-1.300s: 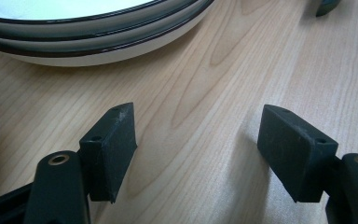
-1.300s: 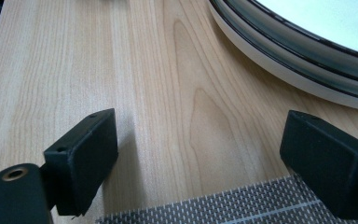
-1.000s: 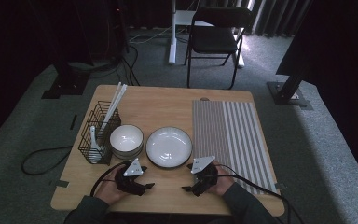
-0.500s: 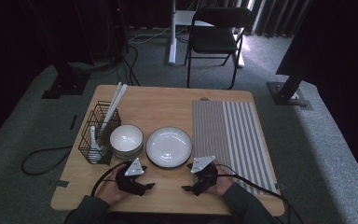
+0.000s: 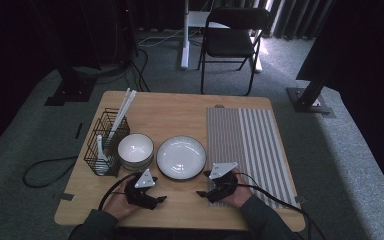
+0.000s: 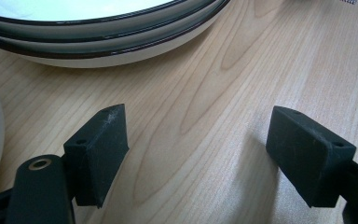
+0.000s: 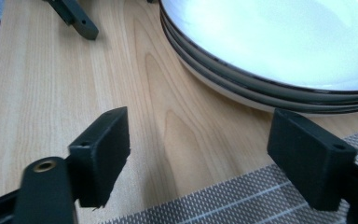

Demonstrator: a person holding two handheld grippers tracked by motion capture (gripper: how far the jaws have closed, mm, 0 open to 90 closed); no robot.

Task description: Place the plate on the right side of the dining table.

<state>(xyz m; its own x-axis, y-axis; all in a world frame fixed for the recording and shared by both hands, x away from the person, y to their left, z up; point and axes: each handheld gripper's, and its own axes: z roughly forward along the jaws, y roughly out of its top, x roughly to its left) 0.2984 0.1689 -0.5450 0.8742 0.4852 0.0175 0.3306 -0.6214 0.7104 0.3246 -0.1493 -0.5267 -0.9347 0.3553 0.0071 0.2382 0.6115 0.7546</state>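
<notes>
High view: both hands rest on the table's [image 5: 190, 112] near edge, the left gripper [image 5: 160, 199] and right gripper [image 5: 200, 193] pointing at each other below the plates [image 5: 181, 157].

Left gripper view: jaws wide apart over bare wood, plates just ahead (stacked, dark-rimmed).

Right gripper view: jaws, just closing slightly, stand apart with nothing between them, the right one over the mat [image 7: 242, 200], plates [image 7: 279, 51] close ahead.

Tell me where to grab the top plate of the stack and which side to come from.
Grip the top plate at its near rim, one jaw above and one beneath the raised lip. Come in low from the right gripper, which is open and empty. The rim overhangs the plates below, which probably leaves room.
</notes>
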